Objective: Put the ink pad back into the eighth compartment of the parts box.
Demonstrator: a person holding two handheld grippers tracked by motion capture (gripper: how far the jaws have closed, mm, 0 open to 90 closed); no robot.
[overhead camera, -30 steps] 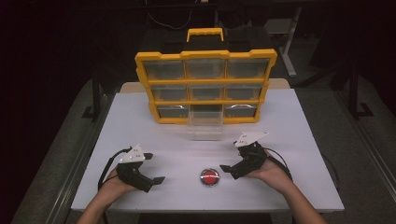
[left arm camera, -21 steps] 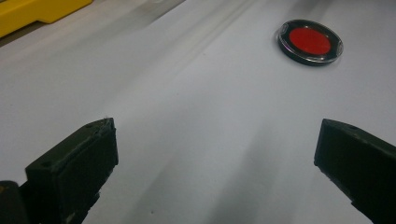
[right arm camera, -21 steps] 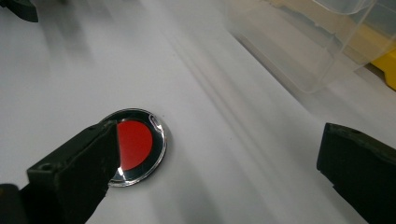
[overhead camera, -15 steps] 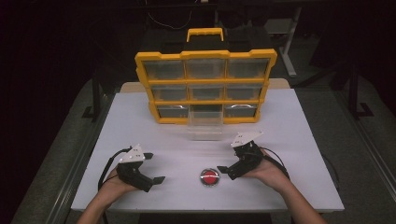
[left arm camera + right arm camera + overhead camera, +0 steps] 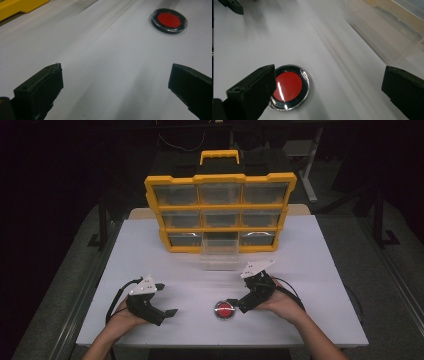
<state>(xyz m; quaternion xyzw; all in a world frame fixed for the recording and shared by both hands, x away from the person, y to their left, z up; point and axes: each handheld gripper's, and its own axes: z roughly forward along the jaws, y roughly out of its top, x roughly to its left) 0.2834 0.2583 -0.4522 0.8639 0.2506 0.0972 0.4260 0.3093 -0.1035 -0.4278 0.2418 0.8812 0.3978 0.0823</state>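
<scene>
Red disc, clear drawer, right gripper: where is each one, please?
red disc (image 5: 224, 310), high view, its red centre
clear drawer (image 5: 220, 255), high view, its front wall
right gripper (image 5: 233, 303), high view, between its fingertips

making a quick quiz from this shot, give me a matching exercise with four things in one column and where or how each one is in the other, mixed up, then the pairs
Things
1. red disc
2. clear drawer
3. left gripper
4. yellow organizer

Places or states
A. upright at the far side of the table
B. flat on the table beside the right gripper's jaws
C. pulled out of the bottom middle slot
D. jaws wide open, nothing between them, on the person's left

Pairs: 1-B, 2-C, 3-D, 4-A
</scene>
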